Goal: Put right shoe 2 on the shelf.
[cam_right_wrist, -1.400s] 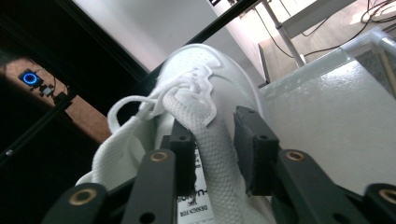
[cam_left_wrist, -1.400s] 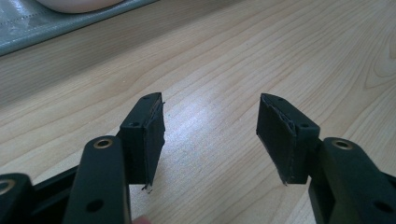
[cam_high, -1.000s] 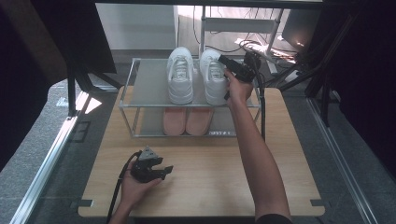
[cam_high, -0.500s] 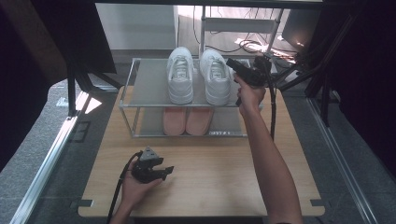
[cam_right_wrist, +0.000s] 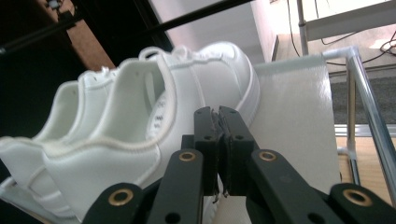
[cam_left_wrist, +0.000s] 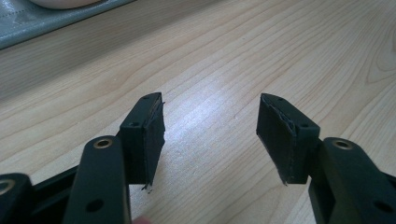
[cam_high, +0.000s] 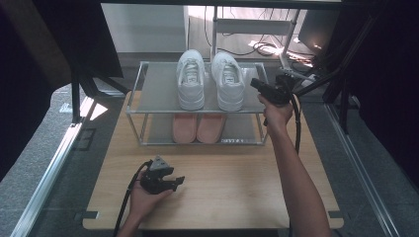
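Observation:
Two white sneakers (cam_high: 190, 81) (cam_high: 228, 81) stand side by side on the top shelf of a metal shoe rack (cam_high: 158, 89). My right gripper (cam_high: 254, 82) hovers at the shelf's right end, just right of the nearer sneaker and apart from it. Its jaws have just been closing and now meet with nothing between them; in the right gripper view the right gripper (cam_right_wrist: 218, 112) points past that sneaker (cam_right_wrist: 140, 126). My left gripper (cam_high: 179, 181) rests low over the wooden table (cam_high: 237, 187), held in a hand. In its own view the left gripper (cam_left_wrist: 210, 126) is open and empty.
A pair of pink shoes (cam_high: 197, 127) sits on the rack's lower shelf. Bare grey shelf (cam_right_wrist: 299, 116) lies right of the sneakers, bounded by a metal rail (cam_right_wrist: 369, 116). Cables and a stand (cam_high: 296, 54) crowd the floor behind the rack.
My right gripper has drawn away from the right white sneaker toward the shelf's right end, and its jaws have closed. The sneakers stay put. The left gripper has not moved.

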Available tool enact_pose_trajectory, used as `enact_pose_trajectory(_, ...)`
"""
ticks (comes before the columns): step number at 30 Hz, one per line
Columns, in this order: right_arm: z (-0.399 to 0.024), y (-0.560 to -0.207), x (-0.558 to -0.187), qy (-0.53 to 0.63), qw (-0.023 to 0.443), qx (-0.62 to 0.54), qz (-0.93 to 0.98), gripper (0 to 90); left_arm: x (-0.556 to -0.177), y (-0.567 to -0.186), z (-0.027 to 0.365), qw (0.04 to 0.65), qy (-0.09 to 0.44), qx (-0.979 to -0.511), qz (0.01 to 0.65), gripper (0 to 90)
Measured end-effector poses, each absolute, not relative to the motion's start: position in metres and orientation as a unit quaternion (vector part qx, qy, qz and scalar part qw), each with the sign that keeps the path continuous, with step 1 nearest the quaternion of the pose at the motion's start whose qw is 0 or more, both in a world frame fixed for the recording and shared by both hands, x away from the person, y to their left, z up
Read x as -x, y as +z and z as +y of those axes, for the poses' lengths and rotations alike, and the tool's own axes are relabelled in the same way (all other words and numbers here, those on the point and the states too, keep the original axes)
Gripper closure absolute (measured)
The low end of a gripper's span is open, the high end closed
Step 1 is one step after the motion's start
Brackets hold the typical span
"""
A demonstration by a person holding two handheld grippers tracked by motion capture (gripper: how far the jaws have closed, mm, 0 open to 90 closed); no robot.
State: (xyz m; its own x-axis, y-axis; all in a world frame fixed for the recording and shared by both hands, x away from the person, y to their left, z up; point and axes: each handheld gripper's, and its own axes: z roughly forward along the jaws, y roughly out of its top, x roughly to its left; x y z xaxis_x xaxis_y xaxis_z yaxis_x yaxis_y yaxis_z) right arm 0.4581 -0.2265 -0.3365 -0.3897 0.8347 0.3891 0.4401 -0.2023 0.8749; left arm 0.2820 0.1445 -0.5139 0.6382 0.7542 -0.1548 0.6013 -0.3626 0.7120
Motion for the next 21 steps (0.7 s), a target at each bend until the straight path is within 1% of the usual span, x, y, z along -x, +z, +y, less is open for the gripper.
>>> enact_pose_trajectory(12,-0.221,-0.353,-0.463,0.536,0.167,-0.526,0.639,86.8,-0.282,-0.514,0.144,0.383,0.099,-0.819,0.415,42.6)
enact_pose_trajectory(16,-0.213,-0.358,-0.464,0.528,0.156,-0.521,0.653,89.3,-0.282,-0.514,0.145,0.383,0.099,-0.819,0.415,42.6)
enact_pose_trajectory(21,-0.209,-0.358,-0.463,0.526,0.162,-0.521,0.652,90.0,-0.282,-0.515,0.144,0.383,0.097,-0.82,0.414,42.6)
